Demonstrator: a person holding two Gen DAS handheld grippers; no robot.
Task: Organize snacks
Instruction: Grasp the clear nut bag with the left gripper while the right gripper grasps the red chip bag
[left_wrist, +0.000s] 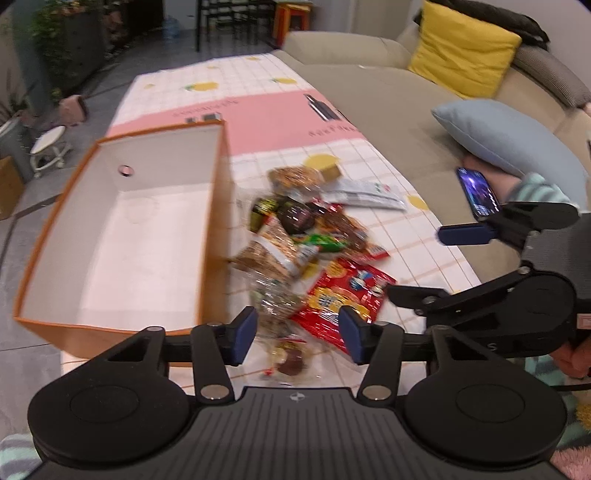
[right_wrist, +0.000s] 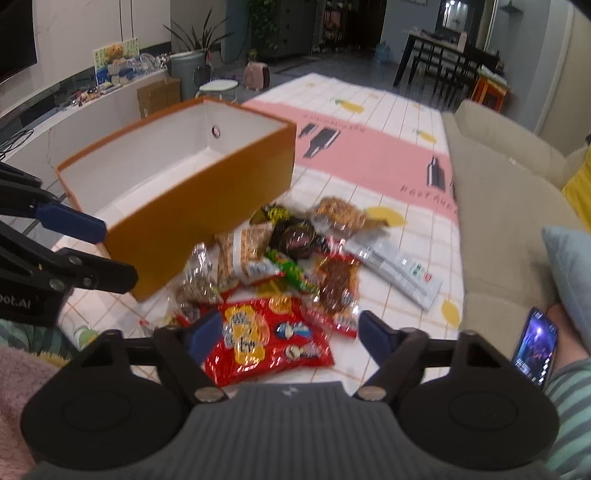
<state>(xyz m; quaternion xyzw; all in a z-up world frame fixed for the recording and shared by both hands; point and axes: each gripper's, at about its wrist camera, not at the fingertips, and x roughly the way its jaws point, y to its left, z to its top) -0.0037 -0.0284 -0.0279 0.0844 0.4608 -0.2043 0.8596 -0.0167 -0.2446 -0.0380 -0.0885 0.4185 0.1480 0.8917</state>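
An orange box (left_wrist: 224, 221) (right_wrist: 199, 206) with a white inside stands open and empty on the left of the table. Beside it lies a pile of snack packets (left_wrist: 295, 229) (right_wrist: 291, 251), with a red bag (left_wrist: 343, 295) (right_wrist: 266, 336) nearest me and a white packet (left_wrist: 365, 194) (right_wrist: 399, 269) at the right. My left gripper (left_wrist: 298, 332) (right_wrist: 92, 249) is open above the clear-wrapped snacks at the pile's near end, by the box corner. My right gripper (right_wrist: 290, 330) (left_wrist: 436, 266) is open, hovering over the red bag. Neither holds anything.
The table wears a pink and white checked cloth (left_wrist: 258, 122). A beige sofa (left_wrist: 369, 110) runs along the right with a blue cushion (left_wrist: 509, 140) and a yellow one (left_wrist: 461, 51). A person's hand holds a lit phone (right_wrist: 535, 347). A small white stool (left_wrist: 48, 144) stands on the floor at left.
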